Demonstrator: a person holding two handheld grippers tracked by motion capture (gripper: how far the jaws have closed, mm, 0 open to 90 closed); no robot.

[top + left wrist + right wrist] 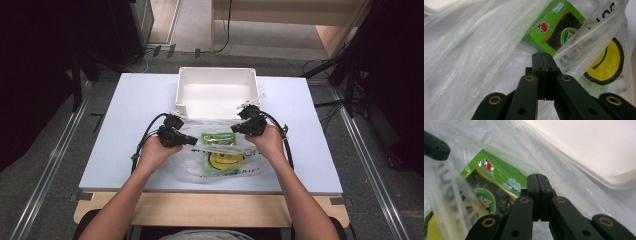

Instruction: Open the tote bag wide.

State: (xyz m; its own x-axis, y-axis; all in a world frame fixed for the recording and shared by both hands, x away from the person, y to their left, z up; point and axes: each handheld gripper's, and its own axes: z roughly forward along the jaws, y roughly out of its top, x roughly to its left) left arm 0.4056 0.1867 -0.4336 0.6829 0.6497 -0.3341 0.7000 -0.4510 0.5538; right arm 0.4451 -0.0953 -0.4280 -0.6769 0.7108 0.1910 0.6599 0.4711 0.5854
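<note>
Not much readable here: the bag (pixel 220 162) has dark lettering across it, but it's crumpled and I can't make out words. Below that is a big yellow smiley (pixel 223 160) with a black outline. Inside sits a green packet (pixel 218 138) with a red-and-white logo, a round badge and a dark panel, its text too small to read.

The bag itself is thin, see-through plastic, wrinkled all over, lying flat on the table (pixel 125 130) toward the near edge at the middle, right in front of the white bin (pixel 218 75) at the far edge.

The left claw (pixel 186 140) has its jaws pressed together with the bag's film pinched between them on the left side of the mouth. The right claw (pixel 235 129) is the same deal, jaws together, clamped on the film on the right side. Bag mouth is stretched between them, packet showing in the gap.
</note>
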